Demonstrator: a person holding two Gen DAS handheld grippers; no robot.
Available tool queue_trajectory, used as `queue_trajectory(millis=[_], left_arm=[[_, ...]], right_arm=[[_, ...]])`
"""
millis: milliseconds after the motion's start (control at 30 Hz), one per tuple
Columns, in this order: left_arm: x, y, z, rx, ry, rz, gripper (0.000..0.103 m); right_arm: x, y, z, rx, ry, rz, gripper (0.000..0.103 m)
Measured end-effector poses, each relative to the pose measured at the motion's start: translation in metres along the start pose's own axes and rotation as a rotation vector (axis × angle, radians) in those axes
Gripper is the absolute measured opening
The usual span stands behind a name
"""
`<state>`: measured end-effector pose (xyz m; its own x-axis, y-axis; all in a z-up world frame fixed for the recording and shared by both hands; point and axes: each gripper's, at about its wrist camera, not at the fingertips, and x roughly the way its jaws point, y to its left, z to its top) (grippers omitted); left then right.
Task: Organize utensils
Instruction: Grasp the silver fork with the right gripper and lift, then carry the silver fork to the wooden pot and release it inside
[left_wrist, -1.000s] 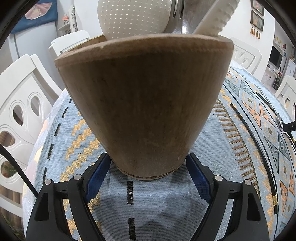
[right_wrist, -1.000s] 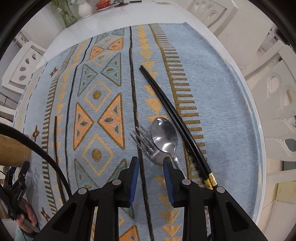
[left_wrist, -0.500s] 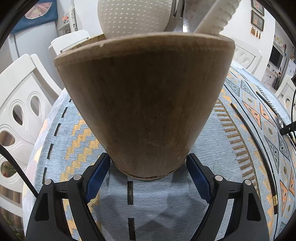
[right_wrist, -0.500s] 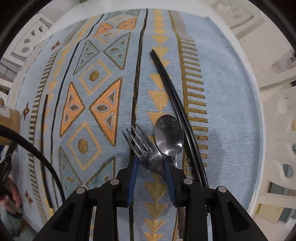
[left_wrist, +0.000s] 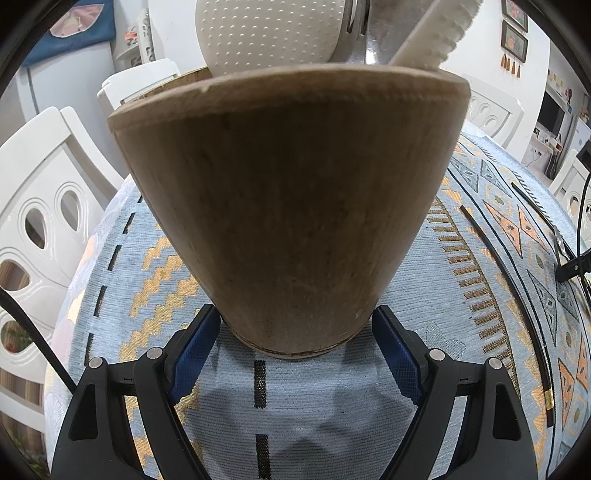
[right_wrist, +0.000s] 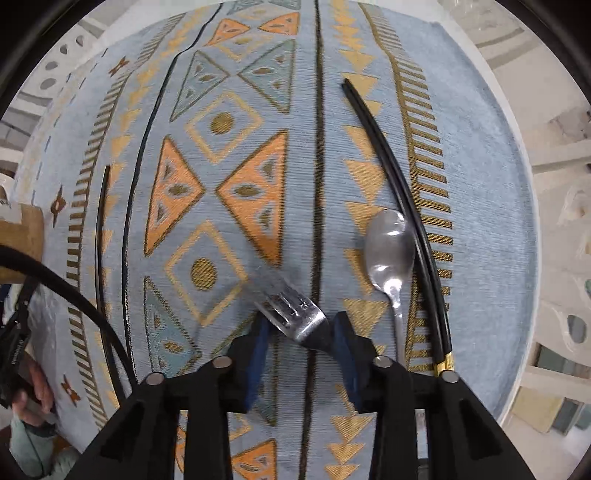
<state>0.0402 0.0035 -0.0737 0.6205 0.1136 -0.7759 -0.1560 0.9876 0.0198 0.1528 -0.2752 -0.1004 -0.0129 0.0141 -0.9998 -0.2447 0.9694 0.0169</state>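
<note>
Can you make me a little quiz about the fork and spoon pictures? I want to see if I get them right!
1. True or false: the spoon is inside the wooden holder.
2. Which thing is between the fingers of the right gripper? A) the fork B) the spoon C) the black chopsticks
3. Fill in: the left gripper grips the base of the ____.

Key
1. False: it lies on the tablecloth, beside the chopsticks.
2. A: the fingers are closing on the fork.
3. wooden holder
</note>
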Motion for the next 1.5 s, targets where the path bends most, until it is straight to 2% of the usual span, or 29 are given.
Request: queue_trajectory(millis=[67, 133, 200, 300, 467, 633, 800, 867, 1067, 1200, 1367, 1500], left_arm=[[0.000, 0.000, 0.000, 0.000, 0.000, 0.000, 0.084], [0.000, 0.001, 0.000, -0.001, 0.001, -0.002, 0.084], [0.000, 0.000, -0.001, -0.002, 0.002, -0.003, 0.084], [0.000, 0.000, -0.003, -0.005, 0.003, -0.006, 0.084], [0.000, 0.001, -0.003, -0.006, 0.004, -0.008, 0.084], [0.000, 0.001, -0.003, -0.006, 0.004, -0.008, 0.084], [0.000, 0.002, -0.003, -0.007, 0.005, -0.009, 0.084], [0.000, 0.002, -0.003, -0.007, 0.005, -0.009, 0.084], [0.000, 0.002, -0.003, -0.008, 0.006, -0.010, 0.084], [0.000, 0.002, -0.003, -0.007, 0.007, -0.009, 0.084], [0.001, 0.000, -0.002, -0.006, 0.012, -0.009, 0.084], [0.001, 0.000, -0.002, -0.006, 0.012, -0.009, 0.084]], right_arm=[[-0.001, 0.003, 0.003, 0.069, 0.011, 0.118, 0.026], [0.000, 0.000, 0.005, 0.136, 0.018, 0.273, 0.024], [0.006, -0.004, 0.006, 0.193, 0.028, 0.363, 0.023], [0.008, -0.004, 0.006, 0.209, 0.017, 0.365, 0.022], [-0.007, -0.017, -0.010, 0.162, -0.005, 0.258, 0.011], [0.000, -0.003, -0.008, 0.129, -0.007, 0.219, 0.011], [0.001, 0.025, 0.001, 0.046, -0.041, 0.064, 0.008], [-0.001, 0.035, 0.002, 0.035, -0.067, 0.054, 0.005], [-0.046, 0.031, -0.010, 0.117, -0.223, 0.296, 0.003], [-0.080, 0.030, -0.024, 0.110, -0.355, 0.453, 0.003], [-0.100, 0.026, -0.034, 0.156, -0.442, 0.637, 0.003], [-0.114, 0.025, -0.032, 0.216, -0.474, 0.791, 0.003]])
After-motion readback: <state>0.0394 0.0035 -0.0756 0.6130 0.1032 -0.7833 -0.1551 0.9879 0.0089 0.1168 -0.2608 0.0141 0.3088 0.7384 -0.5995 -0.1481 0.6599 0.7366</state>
